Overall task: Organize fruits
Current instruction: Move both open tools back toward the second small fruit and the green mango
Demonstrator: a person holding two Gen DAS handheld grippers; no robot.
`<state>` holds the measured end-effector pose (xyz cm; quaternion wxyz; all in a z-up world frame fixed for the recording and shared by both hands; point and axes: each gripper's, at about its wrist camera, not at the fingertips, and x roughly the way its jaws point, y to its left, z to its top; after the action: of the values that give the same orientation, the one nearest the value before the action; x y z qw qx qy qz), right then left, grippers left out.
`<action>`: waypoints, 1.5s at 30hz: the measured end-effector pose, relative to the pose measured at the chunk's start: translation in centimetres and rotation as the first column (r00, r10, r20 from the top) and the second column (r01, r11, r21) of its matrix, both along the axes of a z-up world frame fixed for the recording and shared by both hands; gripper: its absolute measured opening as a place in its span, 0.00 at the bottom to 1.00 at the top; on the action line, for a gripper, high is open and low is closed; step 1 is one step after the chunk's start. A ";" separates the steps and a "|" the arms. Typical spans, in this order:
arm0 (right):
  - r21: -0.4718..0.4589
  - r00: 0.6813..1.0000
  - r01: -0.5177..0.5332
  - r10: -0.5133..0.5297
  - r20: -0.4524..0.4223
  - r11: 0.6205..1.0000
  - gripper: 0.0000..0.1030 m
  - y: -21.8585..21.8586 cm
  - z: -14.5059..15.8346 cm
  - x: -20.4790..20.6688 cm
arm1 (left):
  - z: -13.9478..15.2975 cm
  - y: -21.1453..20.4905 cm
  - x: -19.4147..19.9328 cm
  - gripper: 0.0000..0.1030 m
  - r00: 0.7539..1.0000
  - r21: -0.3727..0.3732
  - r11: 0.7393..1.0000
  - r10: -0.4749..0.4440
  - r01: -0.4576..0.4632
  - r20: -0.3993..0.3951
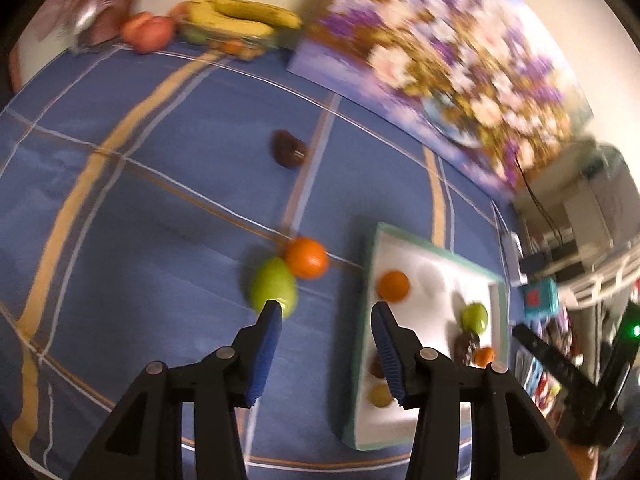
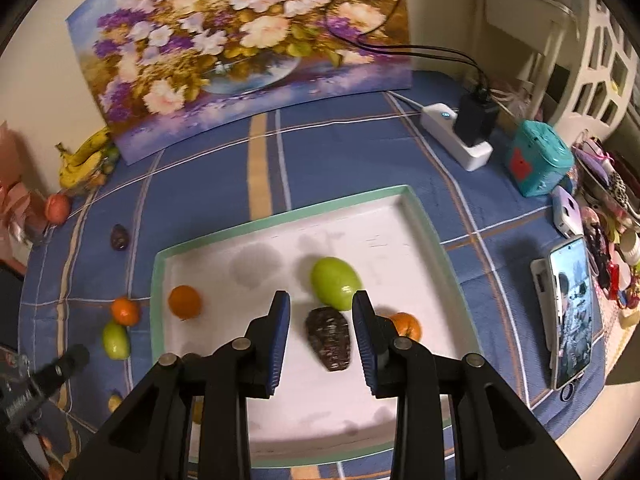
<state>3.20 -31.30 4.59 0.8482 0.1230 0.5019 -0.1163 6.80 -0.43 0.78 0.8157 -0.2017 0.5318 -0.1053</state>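
While the left gripper hangs w/ jaws parted, empty, the right gripper sits narrow, holding nothing; green fruit & dark fruit lie in tray.

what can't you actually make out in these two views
- Small fruits at the tray's near end, left wrist view: partly hidden behind the left tongs.
- Orange, right wrist view: half covered by a finger of the right tongs.
- Painting, left wrist view: motion-blurred.
- Phone screen: too small.

Tray centre bare; green fruit, dark fruit crowd front.
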 end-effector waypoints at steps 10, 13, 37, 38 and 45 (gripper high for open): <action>-0.031 0.996 -0.090 0.091 0.011 0.995 0.32 4.7 0.8 0.0 | 0.4 4.4 -0.3 0.49 0.995 0.016 0.995 0.095 -0.096 0.014; -0.052 0.995 -0.095 0.095 0.002 0.994 0.32 5.9 0.6 0.0 | 0.5 4.8 -0.4 0.50 0.995 0.040 0.995 0.094 -0.095 0.019; -0.040 0.986 -0.153 0.150 -0.070 0.987 0.74 7.8 -2.1 1.5 | -2.0 2.2 -0.5 1.00 0.999 0.158 0.987 0.025 -0.018 -0.042; -0.038 0.987 -0.150 0.147 -0.071 0.988 0.82 7.7 -2.2 1.5 | -2.1 2.2 -0.5 1.00 0.999 0.161 0.987 0.025 -0.018 -0.044; -0.043 0.992 -0.118 0.116 -0.050 0.992 0.87 7.0 -2.4 1.1 | -2.9 2.1 -0.5 1.00 0.998 0.170 0.985 0.030 -0.019 -0.061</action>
<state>4.33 -24.31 2.22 0.8439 0.0710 0.5256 -0.0806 6.26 1.69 -2.17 0.8138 -0.1411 0.5621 -0.0432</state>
